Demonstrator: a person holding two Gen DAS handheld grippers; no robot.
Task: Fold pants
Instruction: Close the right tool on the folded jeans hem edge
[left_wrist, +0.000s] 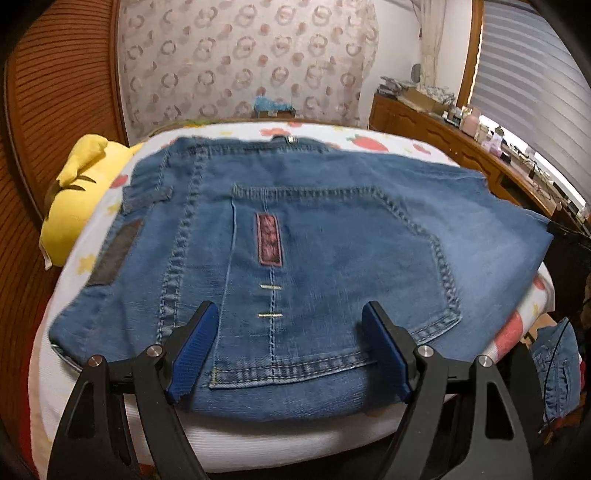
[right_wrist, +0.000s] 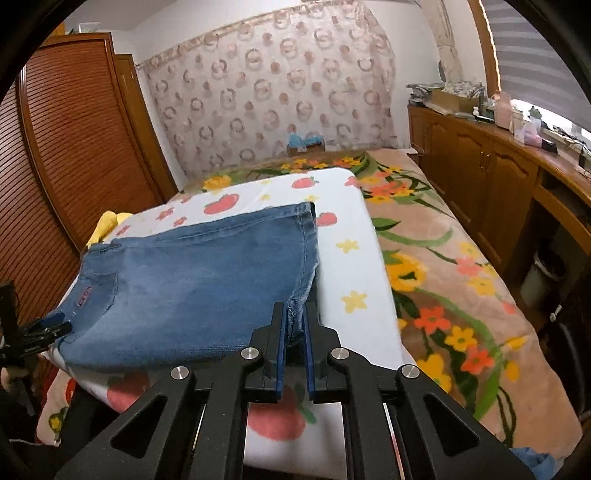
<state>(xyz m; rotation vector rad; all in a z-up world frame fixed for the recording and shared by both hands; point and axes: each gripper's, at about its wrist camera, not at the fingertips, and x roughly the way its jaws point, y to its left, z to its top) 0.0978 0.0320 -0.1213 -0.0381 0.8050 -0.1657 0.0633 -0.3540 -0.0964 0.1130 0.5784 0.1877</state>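
Observation:
Blue jeans (left_wrist: 314, 236) lie folded on a white strawberry-print cloth (left_wrist: 310, 133), back pocket up with a red label (left_wrist: 269, 240). My left gripper (left_wrist: 290, 317) is open, its blue pads spread just above the near edge of the jeans at the pocket. In the right wrist view the jeans (right_wrist: 195, 280) lie left of centre. My right gripper (right_wrist: 294, 314) is shut on the frayed near right corner of the jeans (right_wrist: 295, 310). The left gripper (right_wrist: 44, 332) shows at the jeans' left edge.
A yellow plush pillow (left_wrist: 77, 195) lies left of the jeans. A floral blanket (right_wrist: 443, 280) covers the bed to the right. Wooden cabinets (right_wrist: 480, 177) with clutter stand at the right, a louvred wardrobe (right_wrist: 74, 155) at the left. More denim (left_wrist: 554, 369) hangs at the lower right.

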